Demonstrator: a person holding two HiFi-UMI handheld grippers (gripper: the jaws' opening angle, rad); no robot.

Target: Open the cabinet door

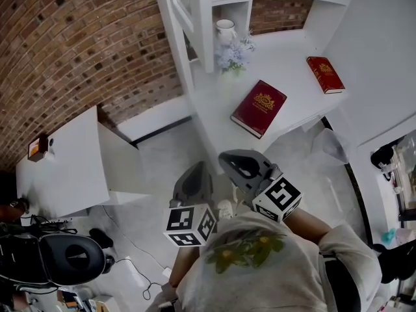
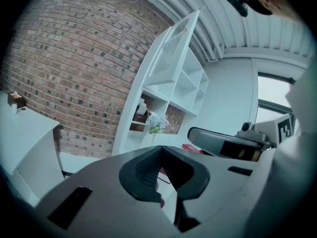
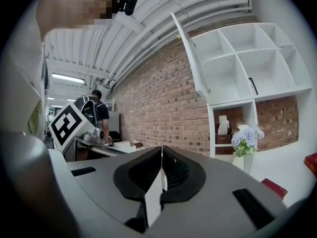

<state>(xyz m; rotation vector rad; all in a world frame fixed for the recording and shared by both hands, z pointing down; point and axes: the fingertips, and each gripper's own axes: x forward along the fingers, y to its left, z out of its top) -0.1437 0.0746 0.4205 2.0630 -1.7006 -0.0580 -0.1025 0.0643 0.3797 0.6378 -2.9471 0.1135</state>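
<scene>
White cabinet door (image 3: 191,58) apparently stands open.

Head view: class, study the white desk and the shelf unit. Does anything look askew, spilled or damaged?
Nothing is spilled or broken. The larger red book lies skewed to the edge of the desk, at a different angle from the smaller red book. The cabinet door stands open.
</scene>
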